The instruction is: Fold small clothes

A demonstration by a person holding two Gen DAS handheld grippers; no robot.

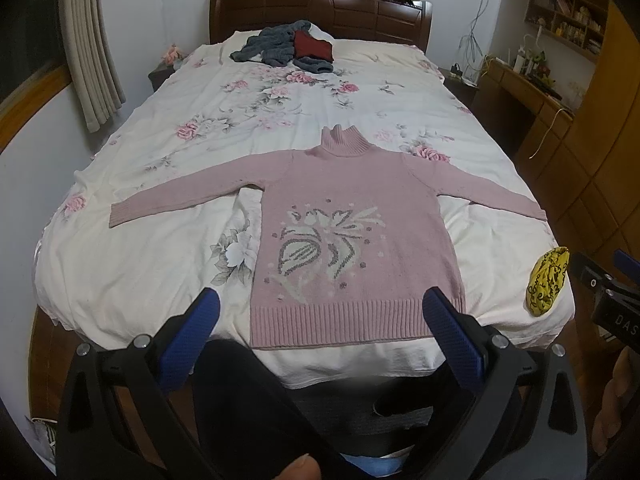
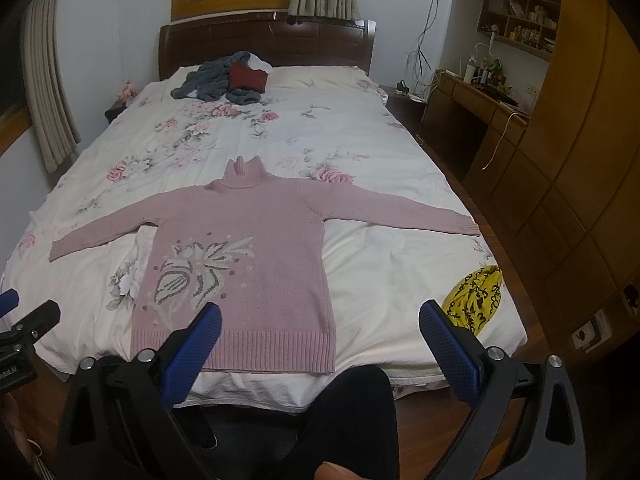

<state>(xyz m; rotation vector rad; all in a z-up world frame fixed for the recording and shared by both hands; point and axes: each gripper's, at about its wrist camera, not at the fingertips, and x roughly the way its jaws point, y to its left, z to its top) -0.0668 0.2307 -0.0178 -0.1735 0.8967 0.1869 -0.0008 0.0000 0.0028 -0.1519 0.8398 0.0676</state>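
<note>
Dim indoor light, heavy fisheye edge distortion.

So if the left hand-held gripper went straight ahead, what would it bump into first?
Probably the pink sweater spread on the bed; the open left hand-held gripper points at its ribbed hem. Depth is hard to judge.

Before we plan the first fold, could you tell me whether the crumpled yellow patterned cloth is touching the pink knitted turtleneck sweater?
Apart. The right wrist view shows bare white bedsheet between the crumpled yellow patterned cloth and the pink knitted turtleneck sweater.
</note>
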